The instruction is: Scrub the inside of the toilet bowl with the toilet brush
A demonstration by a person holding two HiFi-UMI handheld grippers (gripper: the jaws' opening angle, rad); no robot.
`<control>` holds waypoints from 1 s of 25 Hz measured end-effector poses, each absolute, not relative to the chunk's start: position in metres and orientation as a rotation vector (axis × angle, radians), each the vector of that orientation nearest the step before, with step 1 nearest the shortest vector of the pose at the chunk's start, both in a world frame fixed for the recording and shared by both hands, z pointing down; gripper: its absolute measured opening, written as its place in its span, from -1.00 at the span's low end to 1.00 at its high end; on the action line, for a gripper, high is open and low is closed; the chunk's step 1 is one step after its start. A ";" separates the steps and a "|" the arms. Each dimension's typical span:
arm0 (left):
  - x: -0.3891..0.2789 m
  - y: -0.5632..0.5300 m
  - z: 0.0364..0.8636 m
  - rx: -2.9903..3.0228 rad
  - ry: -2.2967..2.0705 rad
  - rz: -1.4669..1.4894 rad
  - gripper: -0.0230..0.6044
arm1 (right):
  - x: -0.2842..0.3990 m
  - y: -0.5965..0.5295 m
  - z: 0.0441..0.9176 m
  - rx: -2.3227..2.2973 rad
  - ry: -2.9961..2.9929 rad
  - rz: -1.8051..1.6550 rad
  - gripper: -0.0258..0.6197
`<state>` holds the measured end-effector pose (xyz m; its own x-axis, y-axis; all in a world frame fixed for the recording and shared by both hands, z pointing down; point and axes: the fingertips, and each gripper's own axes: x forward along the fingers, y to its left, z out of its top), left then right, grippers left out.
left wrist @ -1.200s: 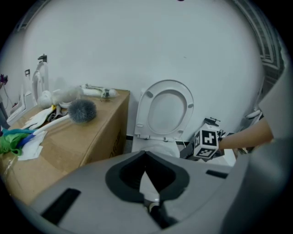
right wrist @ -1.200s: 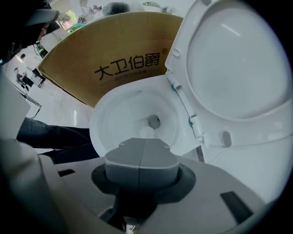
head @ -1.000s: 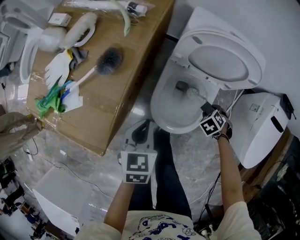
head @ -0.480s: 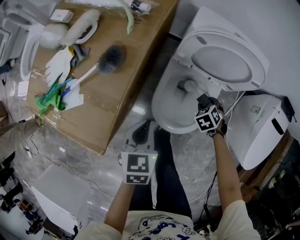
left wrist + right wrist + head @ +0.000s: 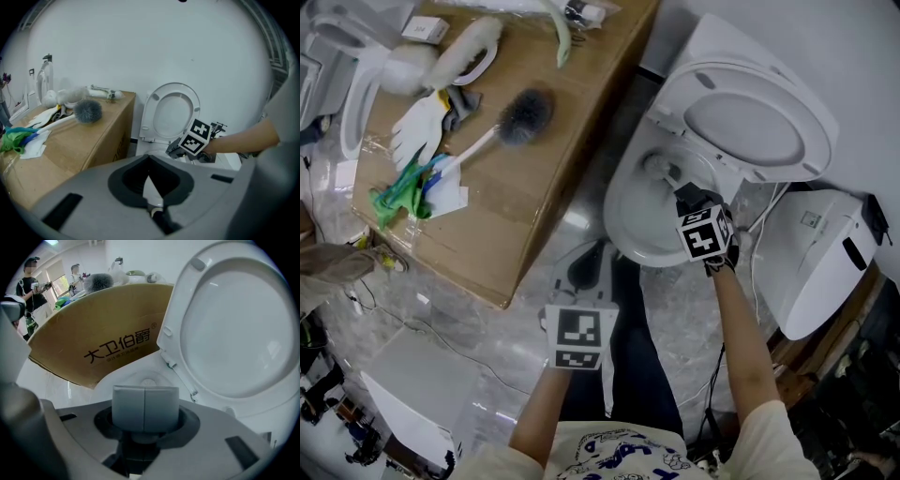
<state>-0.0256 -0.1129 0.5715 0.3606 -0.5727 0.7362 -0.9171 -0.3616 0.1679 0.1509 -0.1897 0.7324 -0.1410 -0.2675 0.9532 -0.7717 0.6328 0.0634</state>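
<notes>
Scrubbing looked under way: right gripper [image 5: 690, 202], jaws clamped on the brush [image 5: 660, 168], kept its head inside the bowl [image 5: 624, 225], far side; left gripper [image 5: 584, 267] hung near, tips together, empty; next, sweeping round the wall

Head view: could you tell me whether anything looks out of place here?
Nothing looks spilled or damaged. The one oddity: a second grey-bristled brush lies on the cardboard box beside the toilet, amid a loose jumble with a white glove and green cloths.
</notes>
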 end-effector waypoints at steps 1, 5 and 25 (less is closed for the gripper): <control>-0.025 -0.113 0.572 2.054 -1.286 0.782 -0.92 | 0.149 -0.187 0.732 0.846 -1.711 0.553 -0.41; -0.024 -0.112 0.570 2.056 -1.285 0.777 -0.92 | 0.142 -0.174 0.730 0.783 -1.738 0.574 -0.41; -0.017 -0.113 0.567 2.079 -1.270 0.781 -0.92 | 0.149 -0.108 0.743 0.512 -1.731 0.563 -0.41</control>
